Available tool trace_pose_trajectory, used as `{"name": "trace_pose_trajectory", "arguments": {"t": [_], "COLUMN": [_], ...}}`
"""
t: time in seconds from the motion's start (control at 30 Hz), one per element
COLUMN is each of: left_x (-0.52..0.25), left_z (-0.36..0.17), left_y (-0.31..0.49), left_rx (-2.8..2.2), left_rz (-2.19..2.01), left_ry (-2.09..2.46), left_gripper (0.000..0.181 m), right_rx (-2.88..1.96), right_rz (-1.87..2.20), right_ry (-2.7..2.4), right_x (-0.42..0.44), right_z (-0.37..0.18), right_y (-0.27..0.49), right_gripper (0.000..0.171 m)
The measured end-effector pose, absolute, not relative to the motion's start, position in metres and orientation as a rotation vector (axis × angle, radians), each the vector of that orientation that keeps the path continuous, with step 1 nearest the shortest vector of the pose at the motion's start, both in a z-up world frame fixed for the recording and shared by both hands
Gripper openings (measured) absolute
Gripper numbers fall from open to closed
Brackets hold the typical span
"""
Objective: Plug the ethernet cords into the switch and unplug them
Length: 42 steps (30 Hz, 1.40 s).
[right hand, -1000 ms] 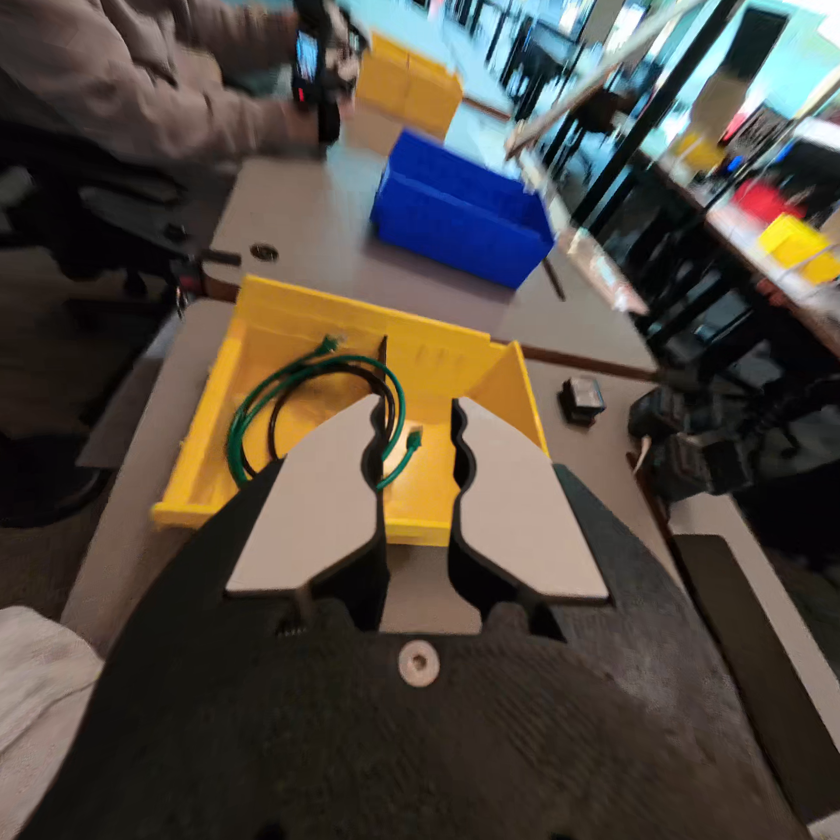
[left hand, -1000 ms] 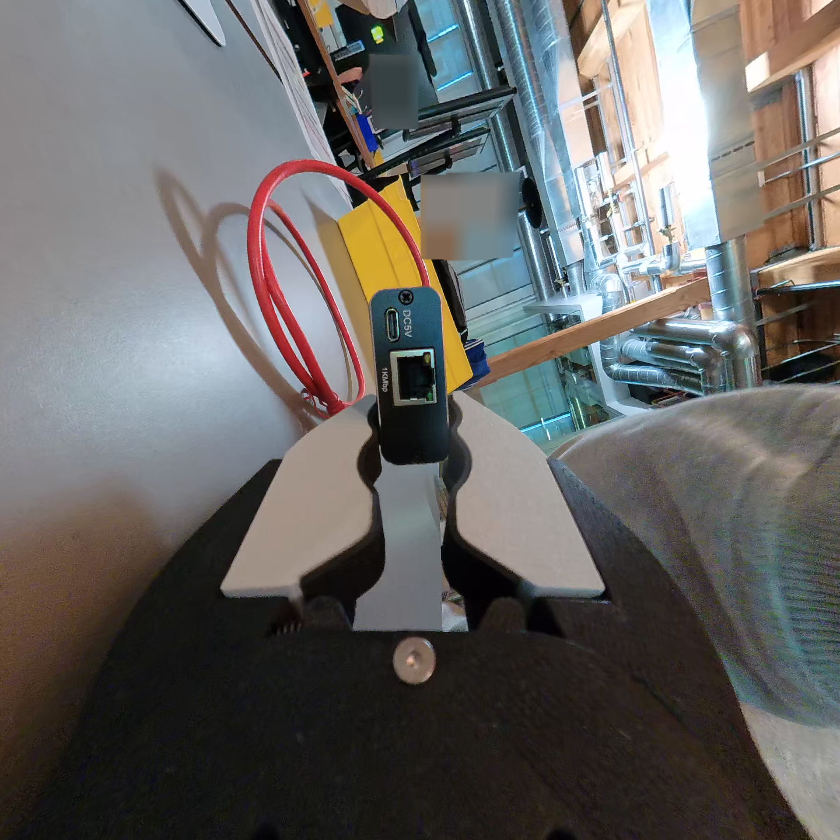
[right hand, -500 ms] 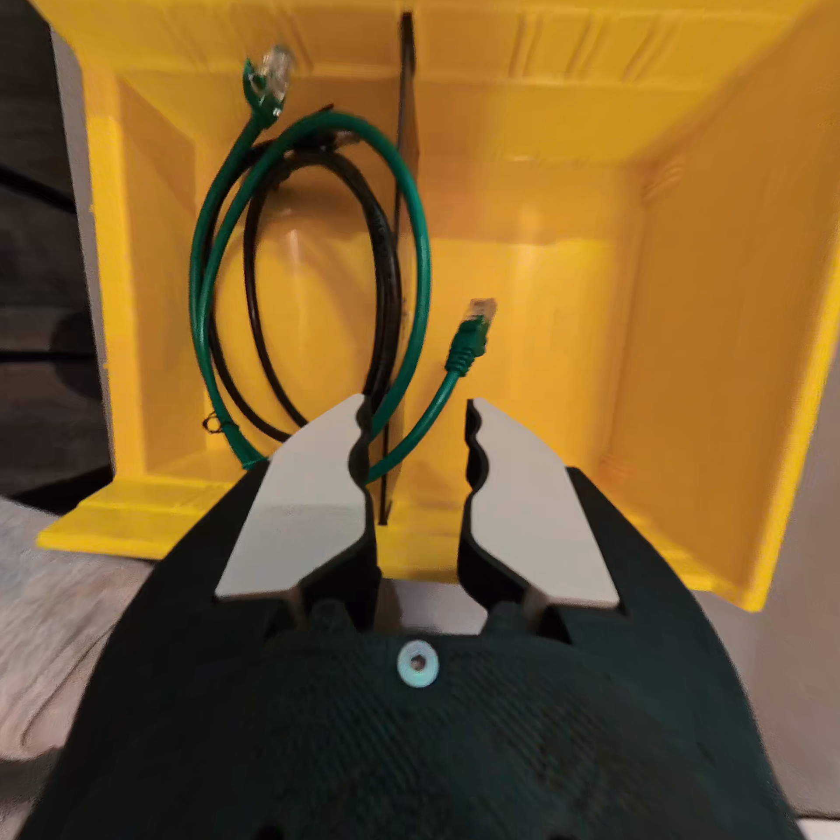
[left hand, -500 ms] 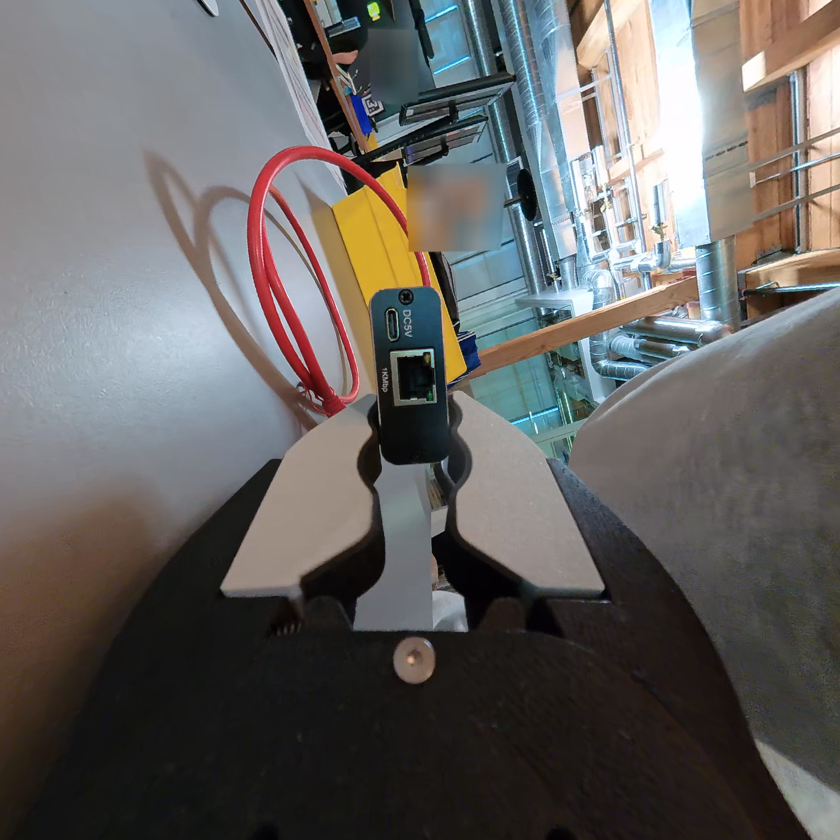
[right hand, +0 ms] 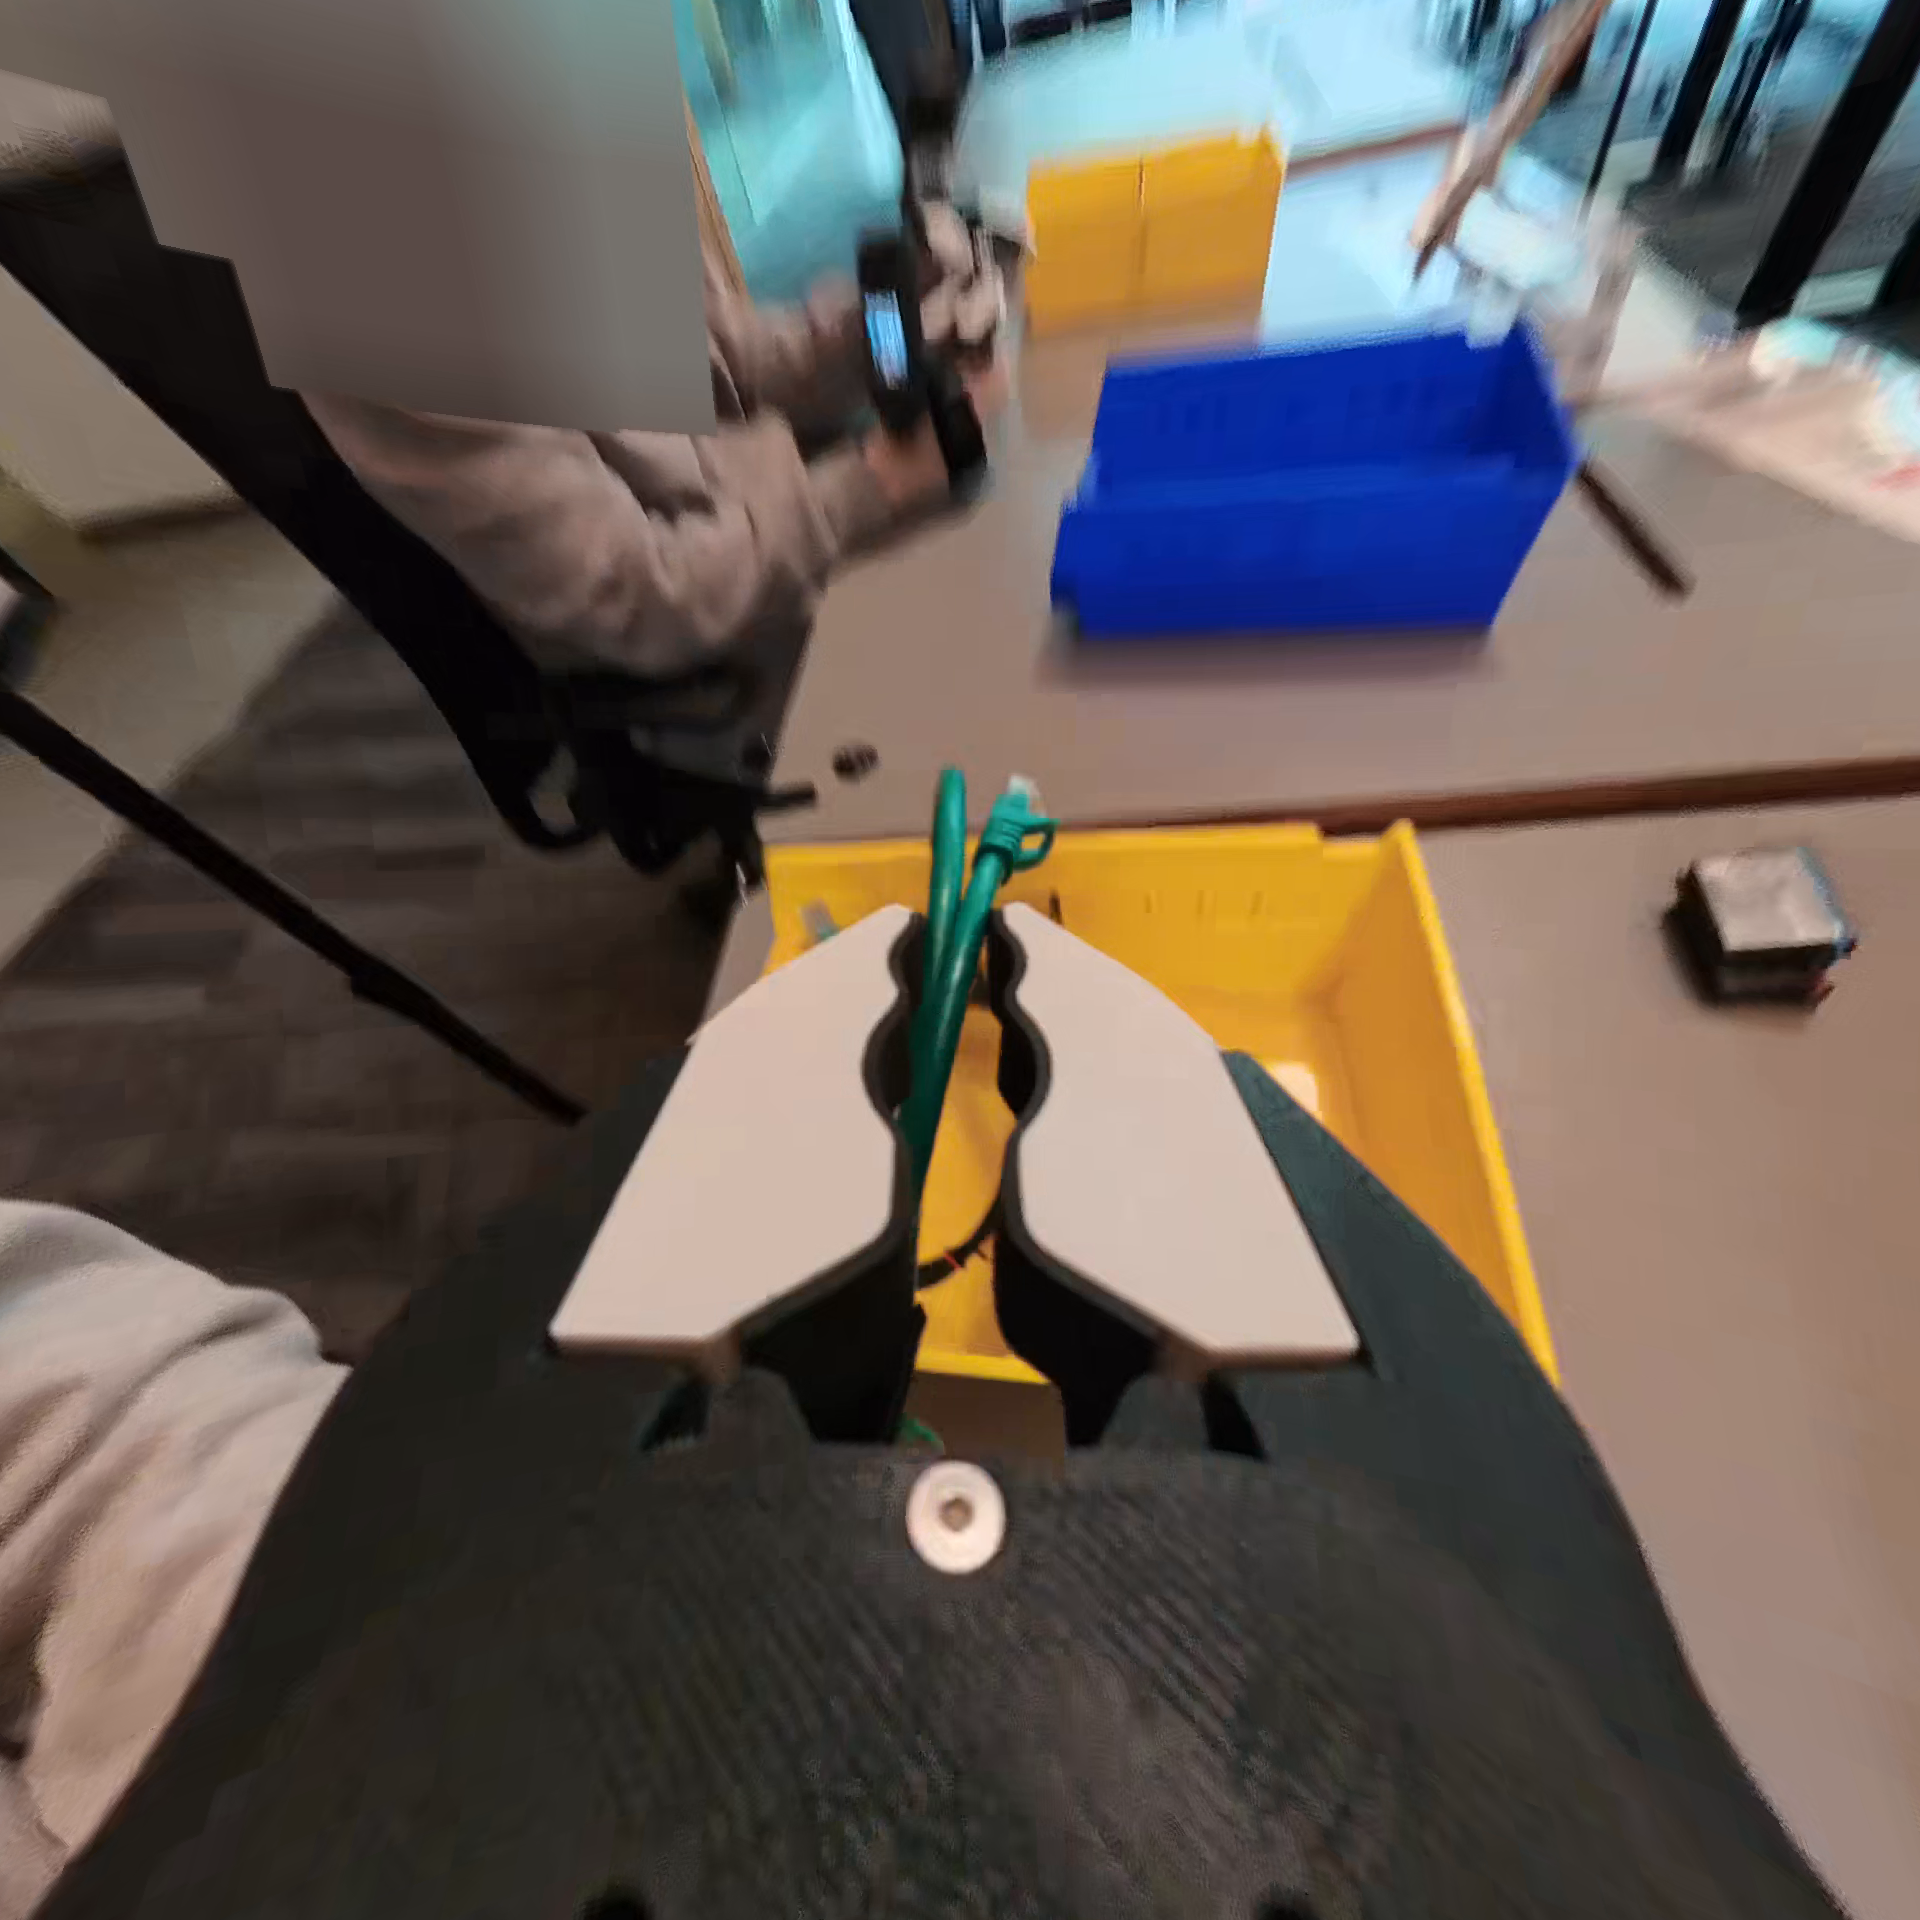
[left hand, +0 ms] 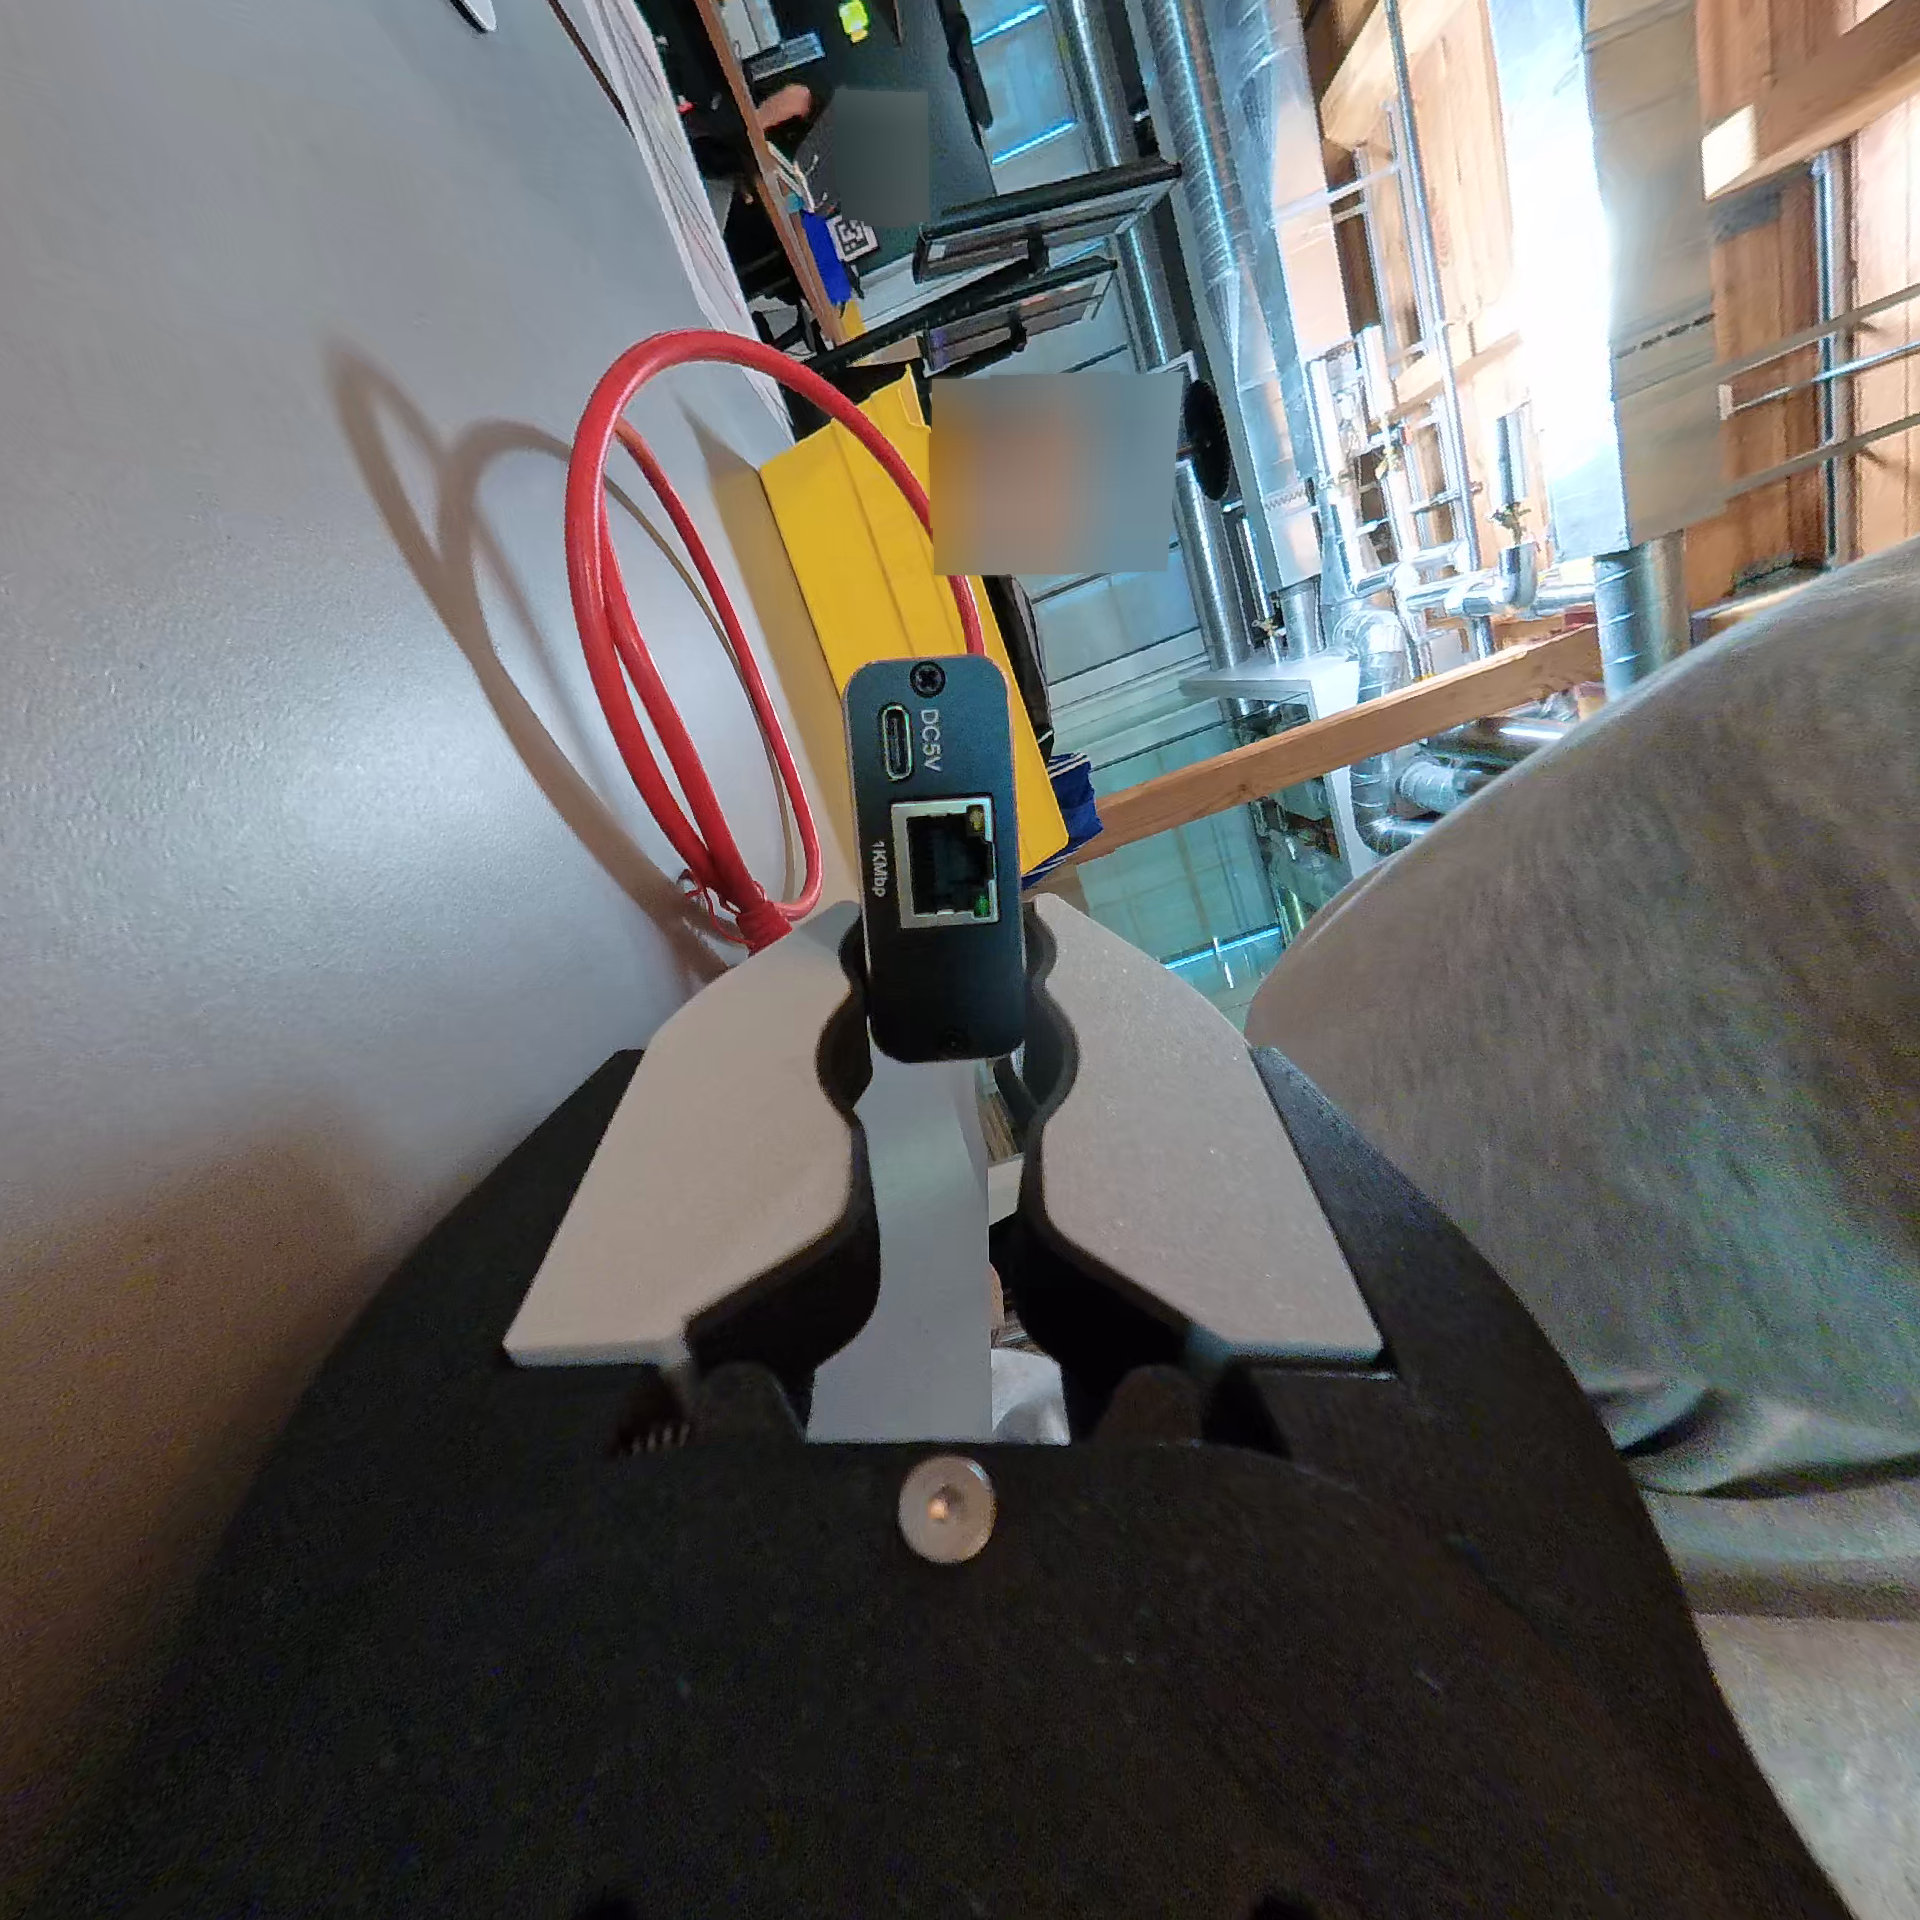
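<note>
- The left gripper (left hand: 943,940) is clenched on the switch (left hand: 938,868), a small dark box held on end; its ethernet port (left hand: 948,861) faces the camera and looks empty.
- A red cord (left hand: 665,623) loops beside it on the grey table (left hand: 208,623), with a yellow bin (left hand: 883,582) behind.
- The right gripper (right hand: 954,914) grasps the green cord (right hand: 951,966) just behind its plug (right hand: 1016,831), above another yellow bin (right hand: 1382,1039); two strands seem to run between the fingers, and motion blur hides more.
- The step in hand is likely carrying the plug to the port; the plug should be kept short and stiff beyond the fingertips, its clip matched to the notch, then pushed straight in; the switch should be braced against the push.
</note>
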<state>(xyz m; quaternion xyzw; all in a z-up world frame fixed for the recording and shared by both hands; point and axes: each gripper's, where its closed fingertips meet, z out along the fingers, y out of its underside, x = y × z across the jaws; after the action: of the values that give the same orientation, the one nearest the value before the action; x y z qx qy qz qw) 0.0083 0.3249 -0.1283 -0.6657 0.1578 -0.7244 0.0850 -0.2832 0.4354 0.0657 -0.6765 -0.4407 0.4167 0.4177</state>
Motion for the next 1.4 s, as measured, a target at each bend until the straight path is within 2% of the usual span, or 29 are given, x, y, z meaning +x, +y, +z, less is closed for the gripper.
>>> {"name": "trace_pose_trajectory", "arguments": {"t": [0.17, 0.37, 0.53, 0.73, 0.97, 1.03, 1.1, 1.2, 1.4], "left_x": [0.008, 0.008, 0.005, 0.007, 0.006, 0.006, 0.006, 0.006, 0.005], "left_z": [-0.128, -0.128, -0.126, -0.128, -0.128, -0.129, -0.131, -0.132, -0.131], "left_y": [0.325, 0.326, 0.327, 0.324, 0.323, 0.322, 0.32, 0.319, 0.323], "left_rx": [-1.984, -1.983, -1.963, -1.979, -1.974, -1.981, -1.989, -1.998, -1.991], "left_rz": [-2.162, -2.158, -2.179, -2.146, -2.141, -2.128, -2.11, -2.097, -2.102], "left_ry": [0.466, 0.461, 0.44, 0.475, 0.482, 0.486, 0.503, 0.509, 0.468], "left_gripper": [0.024, 0.024, 0.024, 0.024, 0.024, 0.024, 0.024, 0.024, 0.024], "right_rx": [-1.52, -1.494, -1.665, -1.875, -2.134, -2.11, -2.027, -1.92, -1.941], "right_rz": [1.157, 1.049, 0.941, 0.964, 0.878, 0.954, 1.066, 1.049, 0.475], "right_ry": [-0.862, -0.612, -0.363, -0.316, -0.124, -0.011, 0.103, 0.139, -0.168], "right_x": [-0.192, -0.057, 0.042, 0.094, 0.15, 0.164, 0.176, 0.189, 0.188], "right_z": [0.139, 0.161, 0.125, 0.066, -0.039, -0.059, -0.065, -0.06, -0.039], "right_y": [0.411, 0.361, 0.314, 0.245, 0.274, 0.294, 0.307, 0.307, 0.26], "right_gripper": [0.01, 0.01, 0.009, 0.006, 0.006, 0.016, 0.031, 0.039, 0.044]}}
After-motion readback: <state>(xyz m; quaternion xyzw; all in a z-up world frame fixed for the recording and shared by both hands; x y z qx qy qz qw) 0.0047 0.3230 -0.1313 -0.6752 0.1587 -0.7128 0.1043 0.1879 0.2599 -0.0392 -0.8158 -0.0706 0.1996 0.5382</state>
